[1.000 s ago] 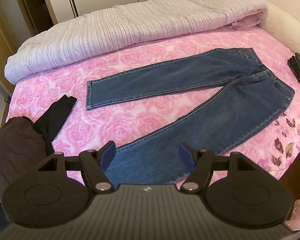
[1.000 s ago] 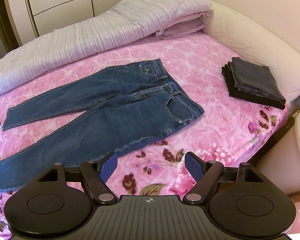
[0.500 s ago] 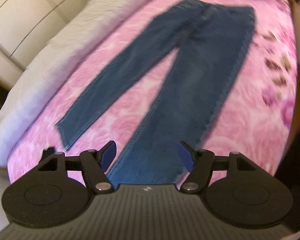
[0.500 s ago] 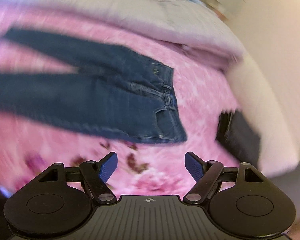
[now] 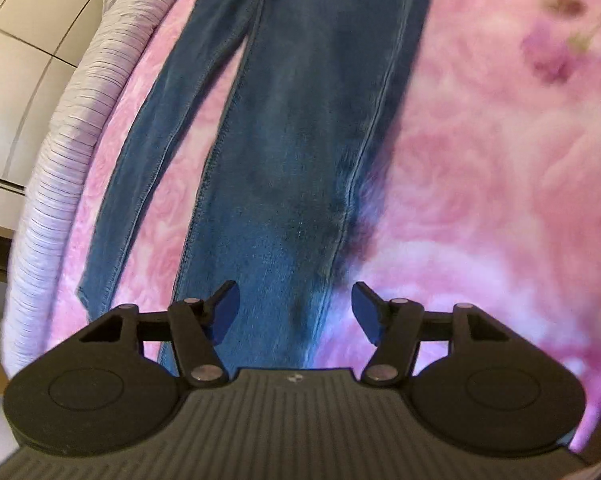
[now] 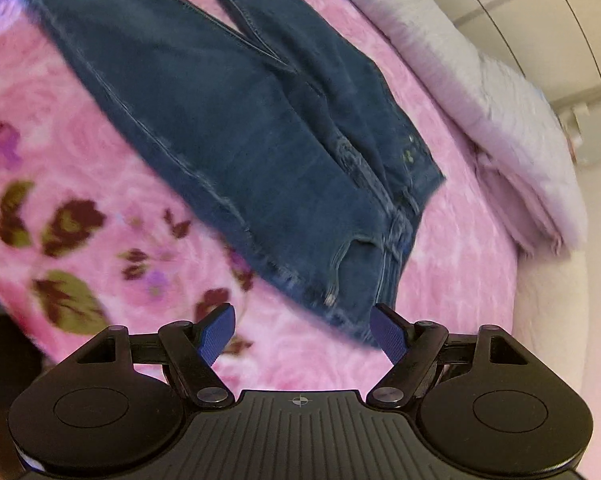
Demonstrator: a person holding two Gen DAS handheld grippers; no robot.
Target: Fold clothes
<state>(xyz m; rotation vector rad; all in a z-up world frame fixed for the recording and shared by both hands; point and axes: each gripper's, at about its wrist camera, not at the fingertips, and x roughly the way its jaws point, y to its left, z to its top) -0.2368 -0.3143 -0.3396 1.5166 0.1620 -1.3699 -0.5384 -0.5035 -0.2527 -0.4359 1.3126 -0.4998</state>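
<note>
While the blue jeans [image 5: 300,120] lay spread flat on the pink rose-print bedspread [image 5: 480,180], the left gripper [image 5: 294,312] hung over the lower part of the nearer trouser leg, its blue-padded fingers [image 5: 224,314] wide apart and gripping nothing. Both legs ran away from that camera toward the waist, with a strip of pink showing between them. A ribbed pale-lilac duvet [image 5: 60,152] lay bunched along the left edge of the bed, and cream cabinet panels [image 5: 16,40] stood beyond it. From the right wrist view, the right gripper [image 6: 302,334] hovered by the waistband corner of the jeans [image 6: 260,128], its jaws likewise spread wide and empty; whether either pad touched the denim could not be told. The waistband sat just ahead of the right-hand finger. Darker flowers [image 6: 68,224] patterned the bedspread [image 6: 452,248] at the left, and the duvet [image 6: 500,100] lay past the jeans.
</note>
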